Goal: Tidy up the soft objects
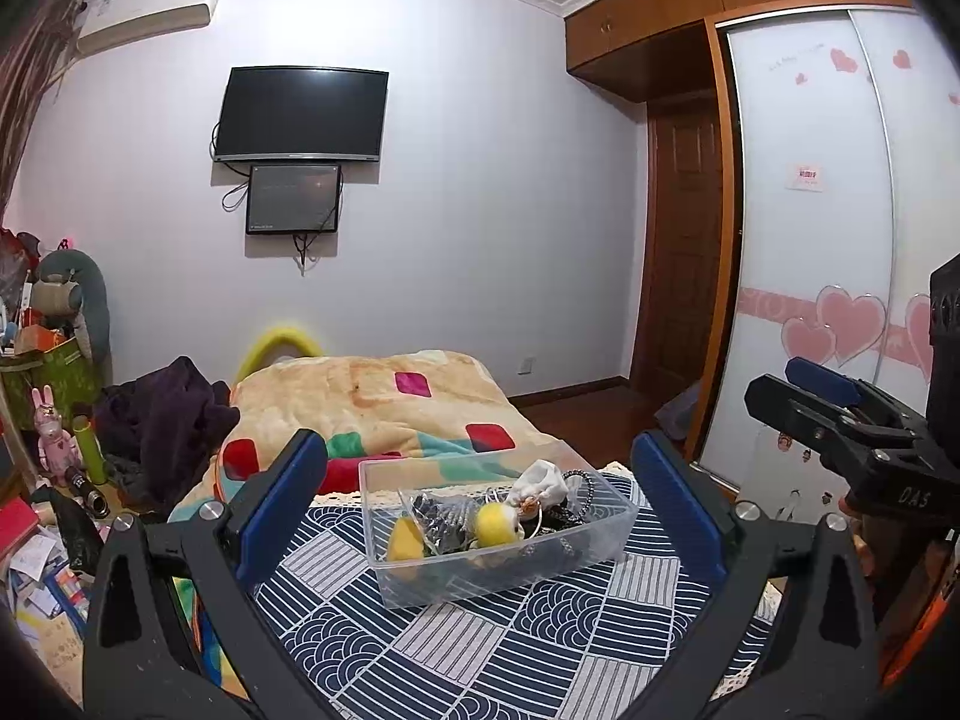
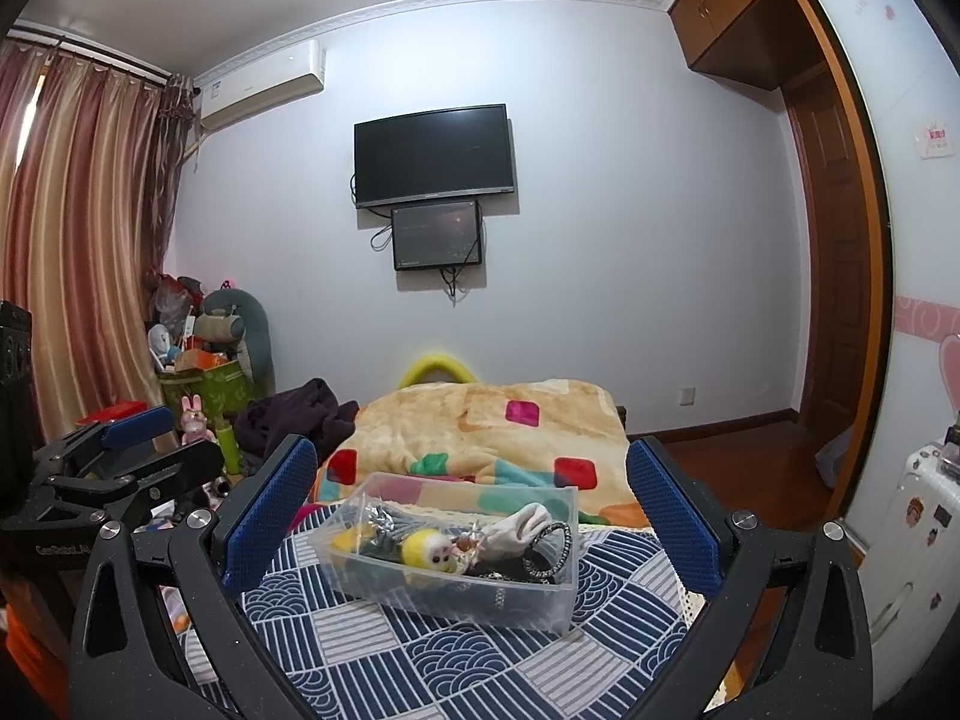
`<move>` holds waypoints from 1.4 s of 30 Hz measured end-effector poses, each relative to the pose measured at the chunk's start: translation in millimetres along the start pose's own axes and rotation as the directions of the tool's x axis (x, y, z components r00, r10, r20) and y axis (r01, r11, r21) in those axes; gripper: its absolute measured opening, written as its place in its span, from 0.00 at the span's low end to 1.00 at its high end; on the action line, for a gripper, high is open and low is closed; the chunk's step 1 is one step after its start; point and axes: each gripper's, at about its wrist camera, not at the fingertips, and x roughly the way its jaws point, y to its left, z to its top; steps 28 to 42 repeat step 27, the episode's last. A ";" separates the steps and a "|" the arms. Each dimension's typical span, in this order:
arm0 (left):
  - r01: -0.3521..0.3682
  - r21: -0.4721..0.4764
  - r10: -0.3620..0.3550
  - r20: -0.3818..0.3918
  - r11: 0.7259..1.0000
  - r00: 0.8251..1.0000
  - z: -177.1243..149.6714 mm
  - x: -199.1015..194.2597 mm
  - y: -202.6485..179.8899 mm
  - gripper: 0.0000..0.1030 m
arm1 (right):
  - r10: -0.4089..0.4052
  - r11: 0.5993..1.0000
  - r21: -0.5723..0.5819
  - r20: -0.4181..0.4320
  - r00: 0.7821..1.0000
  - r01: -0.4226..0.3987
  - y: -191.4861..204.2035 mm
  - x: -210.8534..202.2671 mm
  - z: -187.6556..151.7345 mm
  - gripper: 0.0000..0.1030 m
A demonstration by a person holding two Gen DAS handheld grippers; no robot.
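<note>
A clear plastic box (image 1: 420, 582) stands on a blue and white patterned cloth (image 1: 480, 648). In it lie a yellow plush toy (image 1: 497, 523), a white soft piece (image 1: 543, 480) and dark hair bands (image 1: 576, 483). The box (image 2: 540, 600), the yellow toy (image 2: 427, 549) and a hair band (image 2: 549, 546) also show in the right wrist view. My left gripper (image 1: 480, 504) is open and empty, held before the box. My right gripper (image 2: 474, 510) is open and empty too; it shows at the right edge of the left wrist view (image 1: 840, 420).
A beige blanket (image 1: 390, 402) with coloured patches lies beyond the box. A dark garment (image 1: 168, 414) and a cluttered toy corner (image 1: 54, 396) are at left. A wardrobe with sliding doors (image 1: 810, 210) and a white suitcase (image 2: 924, 528) stand at right.
</note>
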 end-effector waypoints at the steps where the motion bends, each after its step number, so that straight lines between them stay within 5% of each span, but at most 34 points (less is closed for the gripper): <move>1: 0.001 0.000 -0.001 0.000 1.000 1.000 0.2 0.0 0.2 1.00 | 0.000 1.000 0.000 0.000 1.000 0.000 0.3 -0.2 0.3 1.00; 42: 0.006 -0.041 -0.007 -0.035 0.999 0.999 -2.0 6.5 6.0 1.00 | 0.008 1.000 0.007 -0.029 1.000 -0.008 -1.6 6.1 -2.1 1.00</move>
